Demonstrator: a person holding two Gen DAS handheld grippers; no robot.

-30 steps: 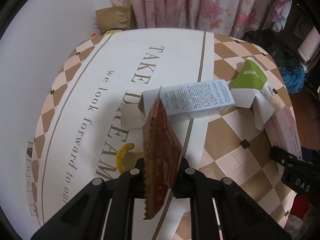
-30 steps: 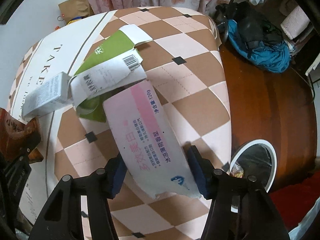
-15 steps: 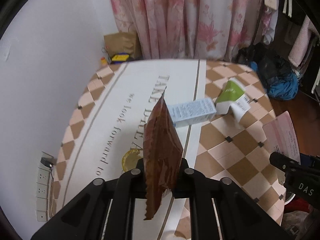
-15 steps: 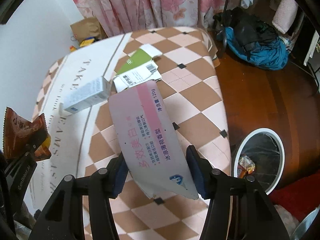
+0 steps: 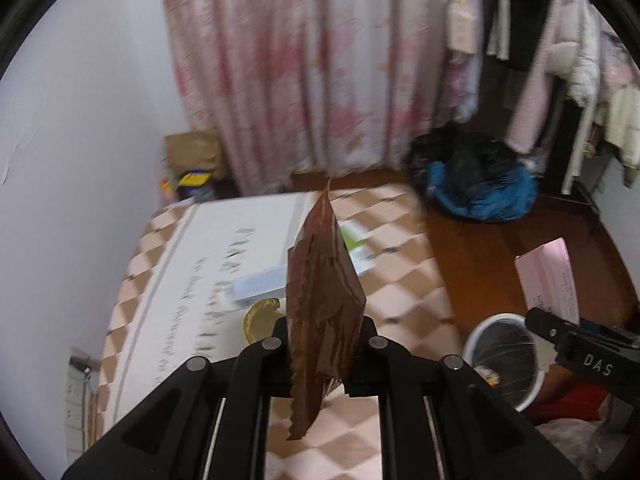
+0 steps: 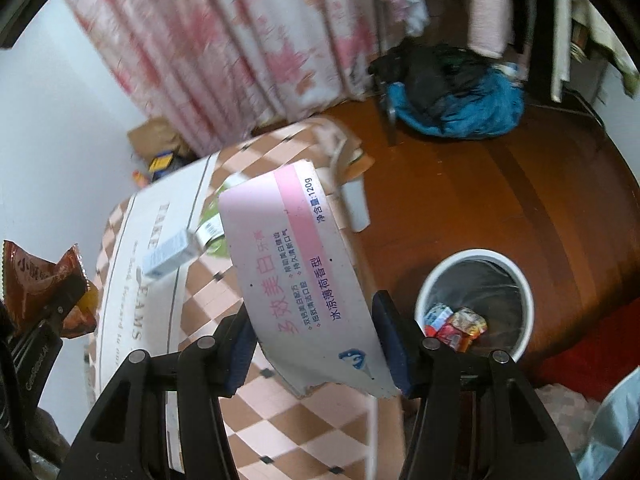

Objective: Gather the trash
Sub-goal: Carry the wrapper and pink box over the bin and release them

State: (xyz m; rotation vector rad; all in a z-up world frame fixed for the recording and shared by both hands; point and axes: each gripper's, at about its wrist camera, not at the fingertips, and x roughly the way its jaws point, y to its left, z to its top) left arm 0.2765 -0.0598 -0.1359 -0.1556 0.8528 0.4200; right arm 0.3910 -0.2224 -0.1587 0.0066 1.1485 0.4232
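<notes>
The small box (image 6: 170, 255) lies on the surface (image 6: 280, 432), near its far edge. The flat carton (image 6: 210, 229) lies just right of it. The bin (image 6: 475, 305) stands on the floor (image 6: 500, 200), past the surface's right edge, with wrappers (image 6: 454, 324) inside.

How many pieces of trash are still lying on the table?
3: a white-blue box on the white stripe, a green-white carton beside it, and a yellow scrap near the left gripper. More may hide behind the held items.

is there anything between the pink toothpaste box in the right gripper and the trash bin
Nothing visible. The pink toothpaste box is held above the table edge, and the white trash bin stands open on the bare wooden floor to its right, holding only a few wrappers.
</notes>
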